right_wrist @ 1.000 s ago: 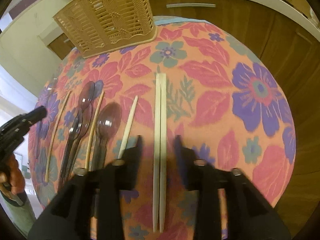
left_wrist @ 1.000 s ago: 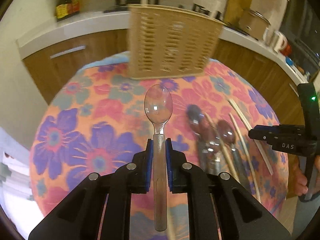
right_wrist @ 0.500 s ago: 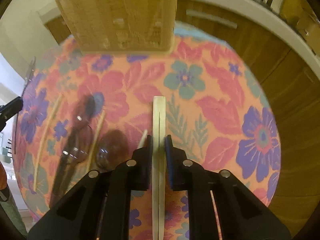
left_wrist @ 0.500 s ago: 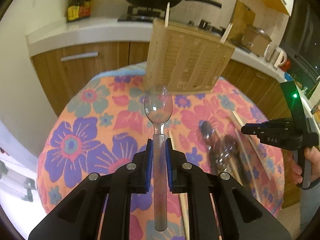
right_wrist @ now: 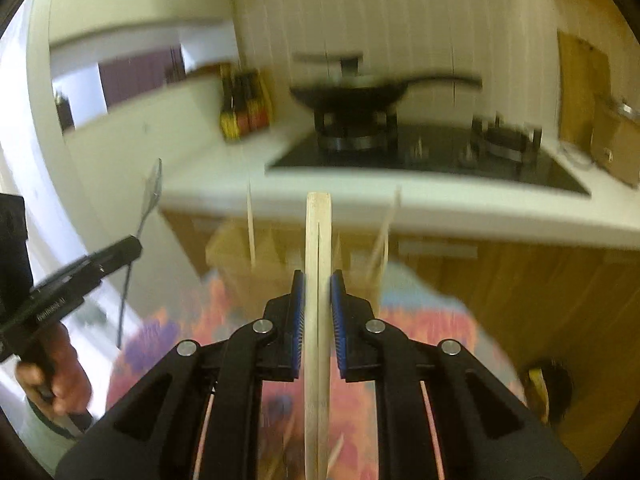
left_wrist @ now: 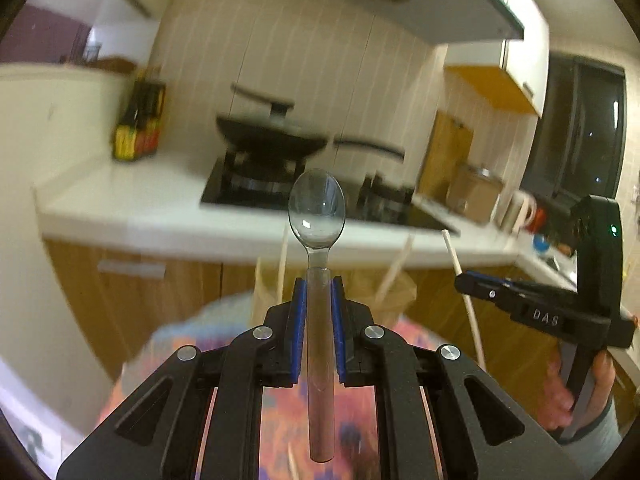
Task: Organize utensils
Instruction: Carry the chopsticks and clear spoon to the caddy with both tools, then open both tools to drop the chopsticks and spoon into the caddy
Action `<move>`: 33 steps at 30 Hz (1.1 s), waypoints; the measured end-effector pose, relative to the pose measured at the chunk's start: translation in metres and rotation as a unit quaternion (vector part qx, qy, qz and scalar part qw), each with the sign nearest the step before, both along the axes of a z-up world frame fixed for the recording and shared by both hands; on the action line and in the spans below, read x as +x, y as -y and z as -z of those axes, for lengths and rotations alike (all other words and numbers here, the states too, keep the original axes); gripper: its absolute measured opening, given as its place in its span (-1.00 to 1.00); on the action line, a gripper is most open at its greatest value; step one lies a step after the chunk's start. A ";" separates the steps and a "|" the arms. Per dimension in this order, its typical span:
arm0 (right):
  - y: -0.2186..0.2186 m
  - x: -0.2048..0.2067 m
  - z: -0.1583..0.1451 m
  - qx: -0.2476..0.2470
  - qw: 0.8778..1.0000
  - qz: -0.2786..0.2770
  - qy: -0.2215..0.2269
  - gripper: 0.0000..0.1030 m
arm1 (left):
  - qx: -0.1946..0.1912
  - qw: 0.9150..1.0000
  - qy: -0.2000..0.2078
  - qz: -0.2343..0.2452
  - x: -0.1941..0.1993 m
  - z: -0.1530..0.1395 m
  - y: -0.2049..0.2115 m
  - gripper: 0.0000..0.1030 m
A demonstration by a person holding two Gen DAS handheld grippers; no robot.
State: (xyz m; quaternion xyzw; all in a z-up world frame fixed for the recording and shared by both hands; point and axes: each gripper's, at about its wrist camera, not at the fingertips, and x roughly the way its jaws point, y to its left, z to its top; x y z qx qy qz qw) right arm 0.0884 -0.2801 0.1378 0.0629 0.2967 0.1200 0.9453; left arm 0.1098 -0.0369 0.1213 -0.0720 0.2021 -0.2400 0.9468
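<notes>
My left gripper (left_wrist: 318,280) is shut on a clear plastic spoon (left_wrist: 317,208), held upright with the bowl up, above the floral table (left_wrist: 280,400). My right gripper (right_wrist: 318,276) is shut on a pair of pale wooden chopsticks (right_wrist: 318,232), also raised and pointing up. The beige slotted utensil basket (right_wrist: 240,256) stands blurred behind both grippers, with a few sticks poking out of it; it also shows in the left wrist view (left_wrist: 396,288). The right gripper (left_wrist: 476,282) with its chopsticks (left_wrist: 460,272) shows at the right of the left wrist view. The left gripper (right_wrist: 134,246) with the spoon (right_wrist: 152,188) shows at the left of the right wrist view.
Behind the table runs a white kitchen counter (left_wrist: 160,208) with a black hob and a wok (left_wrist: 272,140), bottles (left_wrist: 136,128) at its left and wooden cabinet doors (left_wrist: 140,288) below. A kettle (left_wrist: 516,208) stands at the right end.
Both grippers lifted and tilted up from the table with their utensils; one second ago the right gripper was open over the chopsticks, then shut on them. The views now face the counter.
</notes>
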 end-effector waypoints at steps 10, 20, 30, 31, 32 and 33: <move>0.002 0.057 -0.042 0.031 0.989 0.040 0.139 -0.80 | -0.049 0.998 0.039 -0.005 0.076 -0.017 0.025 -0.80; 0.010 0.108 -0.014 0.045 0.978 0.111 0.169 -0.80 | -0.055 0.996 0.057 -0.037 0.108 0.017 0.035 -0.80; 0.008 0.109 0.015 0.025 0.978 0.124 0.163 -0.79 | -0.041 0.996 0.054 -0.051 0.104 0.047 0.034 -0.79; 0.007 0.106 0.015 0.021 0.978 0.124 0.166 -0.79 | -0.040 0.997 0.052 -0.049 0.103 0.049 0.033 -0.79; 0.006 0.102 0.017 0.018 0.977 0.125 0.170 -0.79 | -0.039 0.997 0.052 -0.049 0.102 0.050 0.032 -0.79; 0.004 0.099 0.018 0.015 0.978 0.122 0.169 -0.78 | -0.038 0.997 0.051 -0.049 0.100 0.052 0.031 -0.79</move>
